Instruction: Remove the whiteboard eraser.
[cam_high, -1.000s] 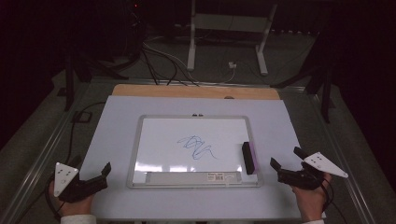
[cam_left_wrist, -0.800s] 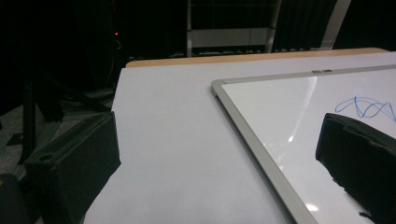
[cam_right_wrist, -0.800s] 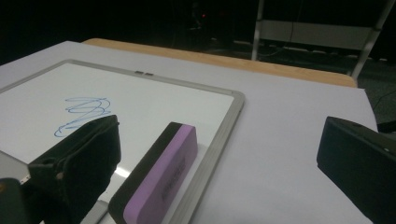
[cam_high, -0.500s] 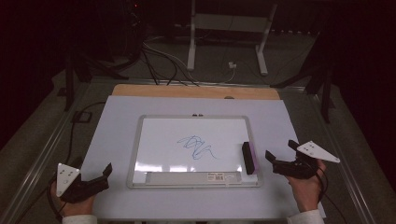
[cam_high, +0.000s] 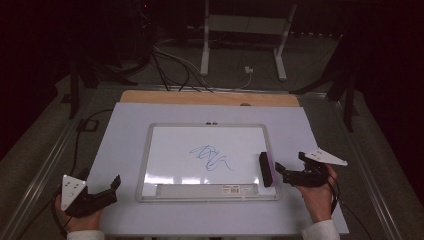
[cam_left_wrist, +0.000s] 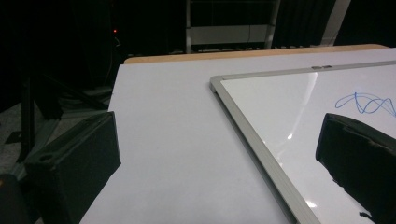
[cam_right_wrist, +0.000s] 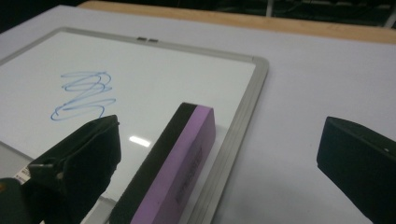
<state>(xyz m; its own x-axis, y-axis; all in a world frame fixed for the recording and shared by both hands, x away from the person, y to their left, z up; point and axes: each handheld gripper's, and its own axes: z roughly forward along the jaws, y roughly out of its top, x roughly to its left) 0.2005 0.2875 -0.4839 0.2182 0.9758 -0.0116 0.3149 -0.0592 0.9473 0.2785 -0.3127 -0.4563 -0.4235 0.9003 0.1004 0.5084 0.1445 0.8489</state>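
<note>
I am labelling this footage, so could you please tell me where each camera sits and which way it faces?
High view: above the person's side, looking forward and down on the table, whiteboard and eraser; both hands, the left gripper and right gripper show.
Left gripper view: on the left gripper, facing the whiteboard's corner; its own fingers show.
Right gripper view: on the right gripper, facing the eraser; its own fingers show.
Shared by all: whiteboard and blue scribble.

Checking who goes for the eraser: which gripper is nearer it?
The right gripper: its open jaws sit beside the eraser. The left gripper waits off the whiteboard's opposite corner.
</note>
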